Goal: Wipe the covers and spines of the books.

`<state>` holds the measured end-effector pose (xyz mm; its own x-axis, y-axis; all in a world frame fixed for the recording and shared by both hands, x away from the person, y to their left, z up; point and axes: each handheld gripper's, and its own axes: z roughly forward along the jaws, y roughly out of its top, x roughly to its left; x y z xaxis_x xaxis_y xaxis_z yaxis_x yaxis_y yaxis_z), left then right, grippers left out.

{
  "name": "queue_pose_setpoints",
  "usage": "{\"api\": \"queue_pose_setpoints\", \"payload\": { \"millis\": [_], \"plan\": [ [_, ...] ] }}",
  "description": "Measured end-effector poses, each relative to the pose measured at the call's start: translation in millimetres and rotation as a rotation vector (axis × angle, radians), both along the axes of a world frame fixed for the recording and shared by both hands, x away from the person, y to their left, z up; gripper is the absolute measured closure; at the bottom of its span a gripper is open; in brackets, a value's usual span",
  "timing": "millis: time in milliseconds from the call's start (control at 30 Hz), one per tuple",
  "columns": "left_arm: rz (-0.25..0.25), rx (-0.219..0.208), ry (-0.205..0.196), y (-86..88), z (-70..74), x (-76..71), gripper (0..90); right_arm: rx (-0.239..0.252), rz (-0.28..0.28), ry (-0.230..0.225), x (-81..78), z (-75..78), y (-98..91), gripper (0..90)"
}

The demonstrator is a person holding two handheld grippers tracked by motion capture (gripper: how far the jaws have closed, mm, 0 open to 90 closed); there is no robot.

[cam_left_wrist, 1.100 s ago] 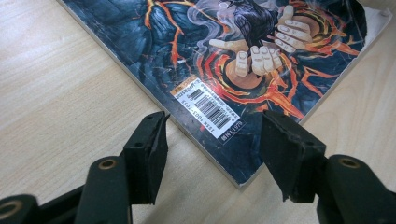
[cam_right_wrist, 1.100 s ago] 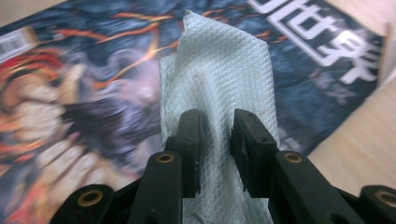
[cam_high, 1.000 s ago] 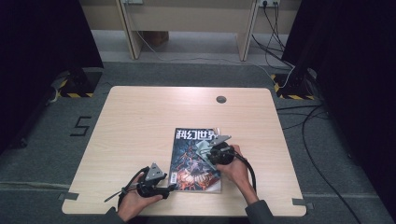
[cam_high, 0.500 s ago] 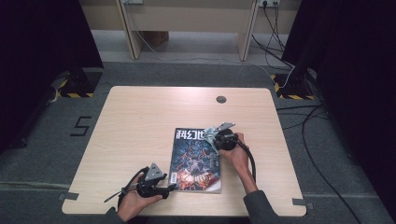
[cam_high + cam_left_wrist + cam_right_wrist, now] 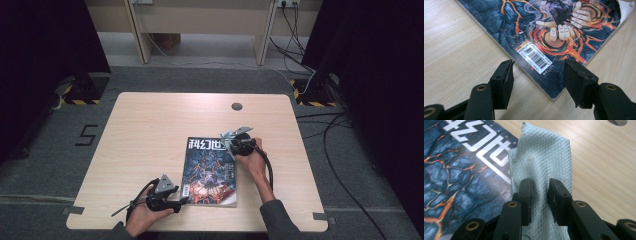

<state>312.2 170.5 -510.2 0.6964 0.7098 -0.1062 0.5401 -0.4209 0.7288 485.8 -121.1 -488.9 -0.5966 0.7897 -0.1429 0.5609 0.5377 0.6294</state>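
Obs, high view: magazine lies flat on table, lower centre of frame, long axis running top-to-bottom w/ slight tilt, title end toward the top, barcode corner at lower left.

R gripper sits at the mag's upper right corner. In the right gripper view its jaws are clenched on a fold of pale blue cloth, quilted texture; cloth bunches up between the pads and drapes over the cover's title edge, wood to its right. So cloth touches the cover at the top right; the rest of the cover stretches down and left from it in that view.

L gripper rests at the mag's lower left corner. Left gripper view: jaws parted, nothing pressed; the mag's corner points in between them, one pad over bare wood at left, one at the lower edge on the right. Not grasping.

Judgement: I read this as a wipe of the cover. R hand is the nearer one to the work; the stroke wants to follow the long axis, down-frame toward L gripper. L is placed to pin the near corner if the mag slides.
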Motion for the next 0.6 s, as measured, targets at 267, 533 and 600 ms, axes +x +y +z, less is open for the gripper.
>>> {"api": "queue_pose_setpoints", "payload": {
  "millis": [267, 533, 600],
  "plan": [
    [-0.001, -0.004, 0.006, 0.6, -0.2, 1.0, 40.8, -0.112, 0.067, -0.051, -8.1, 0.4, 16.4, 74.3],
    [0.000, -0.007, 0.008, 0.7, -0.4, 0.9, 40.6, -0.125, 0.160, -0.041, -20.1, 2.3, 24.5, 75.7],
    [-0.001, -0.005, 0.010, 0.9, -0.2, 1.4, 40.6, -0.127, 0.211, -0.029, -27.7, 3.0, 30.5, 75.8]
  ]
}}
